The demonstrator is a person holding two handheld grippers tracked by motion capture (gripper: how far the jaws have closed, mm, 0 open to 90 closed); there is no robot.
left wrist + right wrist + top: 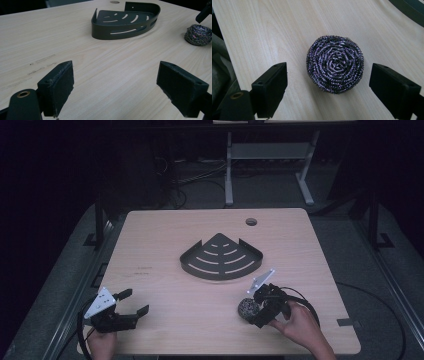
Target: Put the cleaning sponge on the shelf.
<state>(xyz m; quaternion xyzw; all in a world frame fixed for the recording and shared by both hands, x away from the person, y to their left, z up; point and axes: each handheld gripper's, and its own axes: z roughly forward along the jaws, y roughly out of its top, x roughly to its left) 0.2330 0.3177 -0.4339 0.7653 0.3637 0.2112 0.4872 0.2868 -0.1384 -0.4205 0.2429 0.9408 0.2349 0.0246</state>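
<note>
High view: at the near left corner of the pale wooden counter (pixel 165 245) the left gripper (pixel 136 303) rests low in the person's left hand (pixel 102 344), its fingers (pixel 141 311) spread wide apart with nothing between them. In the left gripper view those fingers (pixel 58 86) frame bare wood, and the dark metal corner shelf (pixel 125 21) sits well beyond them. In the high view this corner shelf (pixel 221 257) lies flat at the middle of the counter, its slotted floor facing up, its curved wall toward the person. Right of centre, near the front edge, the steel wool scrubber (pixel 248 309) sits on the counter, well apart from the shelf. The right gripper (pixel 251 310), held in the right hand (pixel 300 322), is at the scrubber. In the right gripper view its fingers (pixel 270 86) stand open on either side of the round scrubber (pixel 335 63), a gap of wood showing on both sides, neither finger touching it.
</note>
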